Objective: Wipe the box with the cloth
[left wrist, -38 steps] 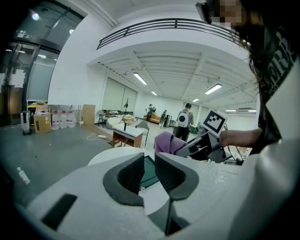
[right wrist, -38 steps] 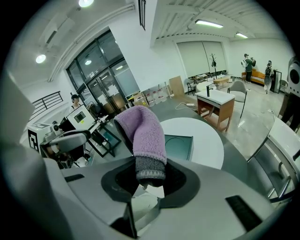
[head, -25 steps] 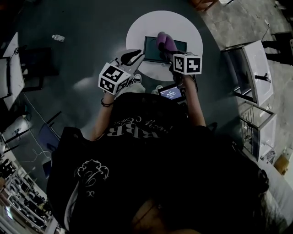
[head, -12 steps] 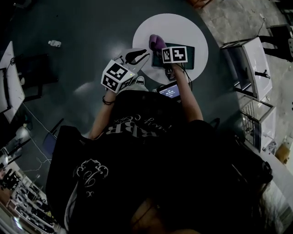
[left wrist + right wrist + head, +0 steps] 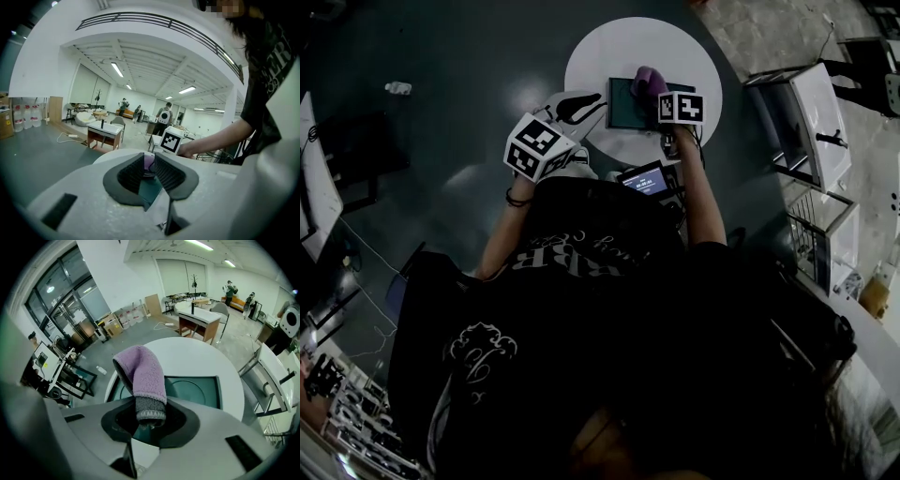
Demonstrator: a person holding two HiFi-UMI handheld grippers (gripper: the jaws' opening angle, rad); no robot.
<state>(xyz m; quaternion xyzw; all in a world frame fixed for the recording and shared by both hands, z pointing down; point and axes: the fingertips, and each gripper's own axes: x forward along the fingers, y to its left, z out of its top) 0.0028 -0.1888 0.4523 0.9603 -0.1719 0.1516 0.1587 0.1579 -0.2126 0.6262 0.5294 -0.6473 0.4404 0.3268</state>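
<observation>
Right gripper view alone shows right gripper (image 5: pixel 149 417) clamping cloth (image 5: pixel 142 371) over box (image 5: pixel 199 390).

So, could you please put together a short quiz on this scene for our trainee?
1. True or false: the left tool is open and holds nothing.
2. The dark green box lies on: A) the floor; B) the round white table; C) a chair.
3. Fill in: the right tool is shut on the purple ____.
Key: 1 true; 2 B; 3 cloth.
</observation>
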